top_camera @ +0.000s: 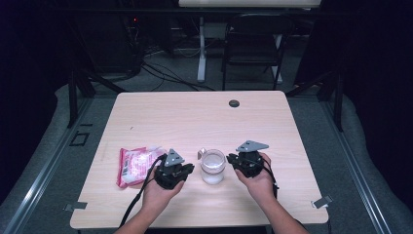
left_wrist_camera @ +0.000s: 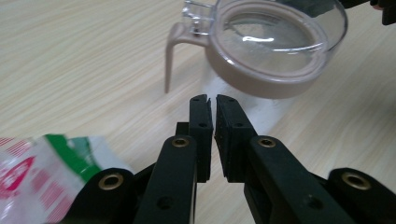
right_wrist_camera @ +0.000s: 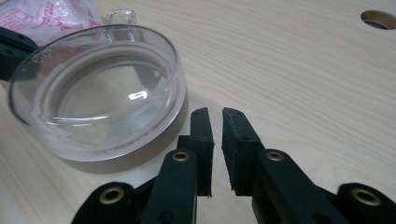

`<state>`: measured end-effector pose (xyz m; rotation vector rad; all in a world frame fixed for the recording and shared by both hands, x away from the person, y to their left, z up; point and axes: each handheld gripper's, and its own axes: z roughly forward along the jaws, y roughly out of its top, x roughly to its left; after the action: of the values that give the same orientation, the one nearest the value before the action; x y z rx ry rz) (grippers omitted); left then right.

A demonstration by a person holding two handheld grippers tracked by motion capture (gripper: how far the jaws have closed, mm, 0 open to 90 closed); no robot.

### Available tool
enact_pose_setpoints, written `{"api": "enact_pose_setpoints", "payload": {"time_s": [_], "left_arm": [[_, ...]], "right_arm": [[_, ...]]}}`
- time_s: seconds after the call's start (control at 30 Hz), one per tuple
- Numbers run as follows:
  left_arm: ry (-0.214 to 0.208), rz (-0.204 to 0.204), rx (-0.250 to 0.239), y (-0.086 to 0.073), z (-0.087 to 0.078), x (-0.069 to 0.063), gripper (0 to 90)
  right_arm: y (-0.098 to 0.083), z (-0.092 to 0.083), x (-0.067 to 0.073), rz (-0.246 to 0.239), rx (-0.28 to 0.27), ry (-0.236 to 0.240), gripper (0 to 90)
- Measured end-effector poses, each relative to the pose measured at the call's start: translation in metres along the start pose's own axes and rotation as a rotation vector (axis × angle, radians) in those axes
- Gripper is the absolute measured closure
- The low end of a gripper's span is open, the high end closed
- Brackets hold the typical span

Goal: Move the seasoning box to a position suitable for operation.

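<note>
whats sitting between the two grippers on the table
A clear lidded jar stands on the table between the left gripper and the right gripper; the high view shows it best.

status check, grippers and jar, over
Left gripper shut, empty. Right gripper nearly shut, empty. Lidded jar upright between them, untouched. Packet left, clear.

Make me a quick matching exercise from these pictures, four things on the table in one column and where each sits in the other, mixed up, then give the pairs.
1. clear-lidded jar
2. pink packet
3. round hole
4. left gripper

A. far side of the table
B. between the two grippers
C. at the left, beside the left hand
D. jaws nearly together, holding nothing

Pairs: 1-B, 2-C, 3-A, 4-D
</note>
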<state>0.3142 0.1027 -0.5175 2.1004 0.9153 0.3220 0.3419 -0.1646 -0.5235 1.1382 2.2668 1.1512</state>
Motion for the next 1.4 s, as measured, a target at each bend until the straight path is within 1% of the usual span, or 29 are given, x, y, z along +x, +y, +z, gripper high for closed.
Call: {"api": "enact_pose_setpoints", "payload": {"time_s": [0.07, 0.13, 0.17, 0.2, 0.23, 0.27, 0.3, 0.37, 0.4, 0.43, 0.47, 0.57, 0.67, 0.7, 0.77, 0.8, 0.87, 0.93, 0.97, 1.0, 1.07, 1.1, 1.13, 1.2, 1.23, 1.27, 1.3, 1.33, 1.4], "left_arm": [[-0.007, 0.007, 0.000, 0.003, 0.005, -0.004, 86.4], [-0.016, 0.021, 0.011, 0.005, 0.009, -0.006, 86.8], [-0.016, 0.021, 0.011, 0.005, 0.009, -0.006, 86.9], [-0.013, 0.033, 0.025, 0.007, 0.013, -0.009, 87.7], [-0.002, 0.043, 0.031, 0.007, 0.014, -0.009, 88.4], [0.003, 0.050, 0.031, 0.007, 0.015, -0.009, 89.0], [0.003, 0.050, 0.031, 0.007, 0.015, -0.009, 89.4], [-0.003, 0.044, 0.028, 0.007, 0.016, -0.007, 89.9], [-0.011, 0.032, 0.028, 0.007, 0.018, -0.005, 90.0], [-0.010, 0.031, 0.031, 0.008, 0.018, -0.004, 90.0], [-0.008, 0.032, 0.032, 0.008, 0.018, -0.004, 90.0], [0.000, 0.032, 0.037, 0.008, 0.020, -0.003, 90.0], [0.001, 0.028, 0.036, 0.009, 0.021, -0.002, 90.0], [-0.002, 0.026, 0.036, 0.009, 0.021, -0.001, 90.0], [0.009, 0.028, 0.033, 0.009, 0.021, 0.000, 90.0], [0.013, 0.029, 0.032, 0.009, 0.022, 0.001, 90.0], [0.007, 0.015, 0.025, 0.008, 0.022, 0.004, 90.0], [0.004, 0.011, 0.017, 0.008, 0.023, 0.008, 90.0], [-0.001, -0.001, 0.017, 0.008, 0.024, 0.008, 89.7], [-0.001, 0.005, 0.023, 0.008, 0.025, 0.009, 89.6], [0.010, 0.006, 0.017, 0.008, 0.027, 0.009, 89.6], [0.010, 0.000, 0.013, 0.007, 0.028, 0.009, 89.8], [0.011, 0.002, 0.012, 0.008, 0.028, 0.010, 89.8], [0.012, -0.001, 0.010, 0.008, 0.028, 0.010, 89.8], [0.013, -0.003, 0.007, 0.008, 0.028, 0.010, 90.0], [0.010, -0.005, 0.007, 0.008, 0.028, 0.010, 90.0], [0.002, -0.012, 0.009, 0.009, 0.029, 0.011, 90.0], [-0.001, -0.020, 0.006, 0.009, 0.029, 0.012, 90.0], [-0.003, -0.020, 0.008, 0.009, 0.029, 0.012, 90.0]], "right_arm": [[0.000, -0.001, 0.002, 0.014, 0.009, 0.009, 83.0], [-0.001, -0.001, 0.005, 0.019, 0.017, 0.013, 83.8], [-0.002, 0.000, 0.006, 0.030, 0.016, 0.017, 84.7], [-0.002, -0.001, 0.007, 0.030, 0.018, 0.006, 85.4], [-0.003, -0.001, 0.009, 0.031, 0.012, 0.001, 85.8], [-0.003, -0.003, 0.010, 0.026, 0.014, -0.003, 86.1], [-0.004, -0.003, 0.011, 0.031, 0.005, -0.004, 86.3], [-0.005, -0.005, 0.011, 0.031, 0.005, -0.009, 87.5], [-0.007, -0.006, 0.014, 0.037, -0.004, -0.008, 89.8], [-0.008, -0.006, 0.015, 0.033, -0.012, -0.009, 90.0], [-0.008, -0.006, 0.017, 0.023, -0.007, -0.017, 90.0], [-0.010, -0.009, 0.018, 0.010, -0.007, -0.015, 90.0], [-0.013, -0.011, 0.019, 0.015, -0.014, 0.006, 90.0], [-0.013, -0.012, 0.019, 0.008, -0.008, 0.012, 90.0], [-0.015, -0.014, 0.020, 0.001, -0.012, 0.025, 90.0], [-0.015, -0.014, 0.020, 0.002, -0.018, 0.040, 90.0], [-0.015, -0.015, 0.021, -0.010, -0.014, 0.062, 90.0], [-0.015, -0.017, 0.021, -0.018, -0.023, 0.086, 89.6], [-0.014, -0.017, 0.021, -0.018, -0.029, 0.085, 89.2], [-0.014, -0.017, 0.019, -0.017, -0.029, 0.079, 89.1], [-0.013, -0.014, 0.014, 0.013, -0.037, 0.065, 89.2], [-0.013, -0.013, 0.012, 0.021, -0.033, 0.063, 89.2], [-0.013, -0.010, 0.009, 0.038, -0.033, 0.064, 89.3], [-0.013, -0.008, 0.009, 0.043, -0.033, 0.072, 89.4], [-0.012, -0.006, 0.010, 0.036, -0.036, 0.083, 90.0], [-0.012, -0.007, 0.012, 0.011, -0.029, 0.064, 90.0], [-0.012, -0.008, 0.015, -0.008, -0.024, 0.055, 90.0], [-0.012, -0.009, 0.015, -0.005, -0.025, 0.065, 90.0], [-0.013, -0.010, 0.015, -0.002, -0.020, 0.073, 90.0]]}}
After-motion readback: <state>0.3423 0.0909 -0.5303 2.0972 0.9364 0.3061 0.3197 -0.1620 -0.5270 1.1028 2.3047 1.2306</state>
